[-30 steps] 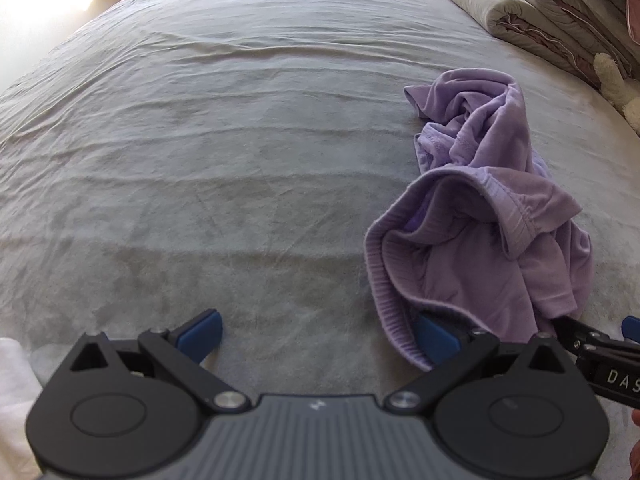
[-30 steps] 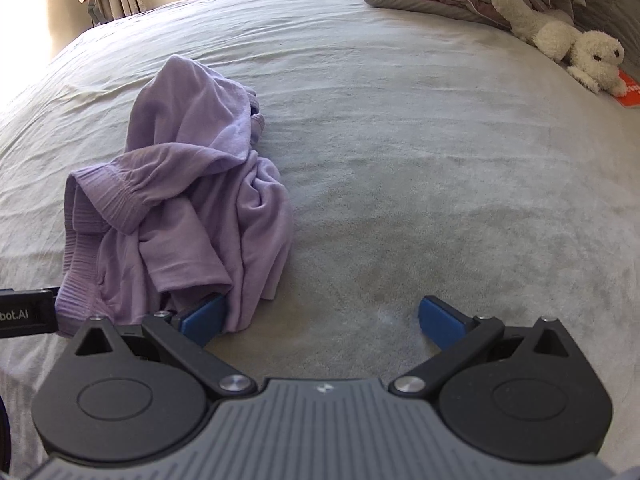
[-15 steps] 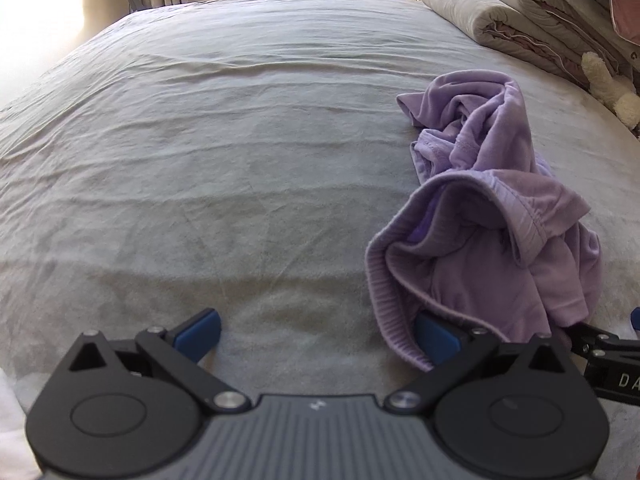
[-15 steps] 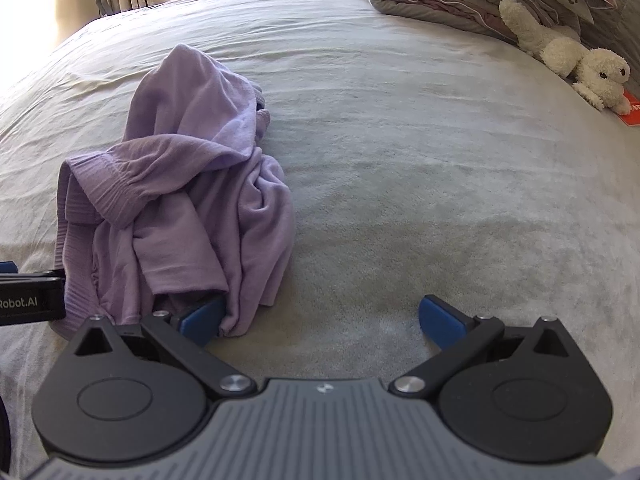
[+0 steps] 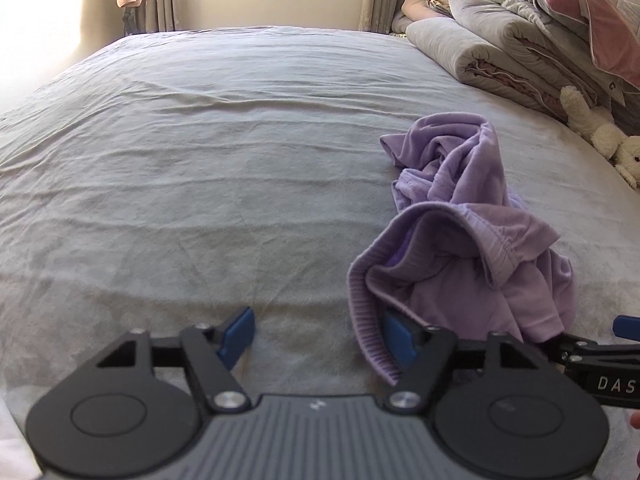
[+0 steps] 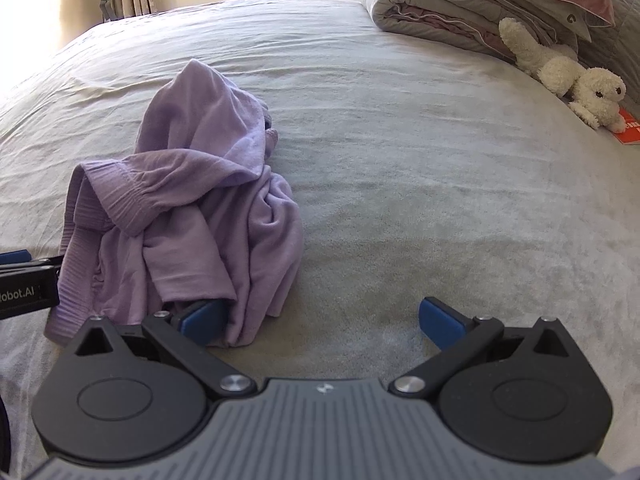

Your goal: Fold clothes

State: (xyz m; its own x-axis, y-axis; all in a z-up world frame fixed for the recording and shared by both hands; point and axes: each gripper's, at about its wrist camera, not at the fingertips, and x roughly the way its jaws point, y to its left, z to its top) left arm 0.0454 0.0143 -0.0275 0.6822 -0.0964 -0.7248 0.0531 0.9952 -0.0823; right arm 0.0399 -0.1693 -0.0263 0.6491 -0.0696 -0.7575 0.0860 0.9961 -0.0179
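Now both hand-held grippers, left (image 5: 318,338) closing, right (image 6: 326,322) released, flank crumpled purple garment (image 6: 192,216); bedsheet (image 5: 200,184) lies bare leftward.

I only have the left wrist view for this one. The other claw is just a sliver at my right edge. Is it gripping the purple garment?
Observer: No. In the right wrist view the right claw stands wide open. One pad is partly covered by the near edge of the purple garment, and the other is over bare sheet.
Operator: Is there anything beside the stuffed toy that I can't see?
Observer: Yes, an orange booklet lies right beside the stuffed toy, at the far right.
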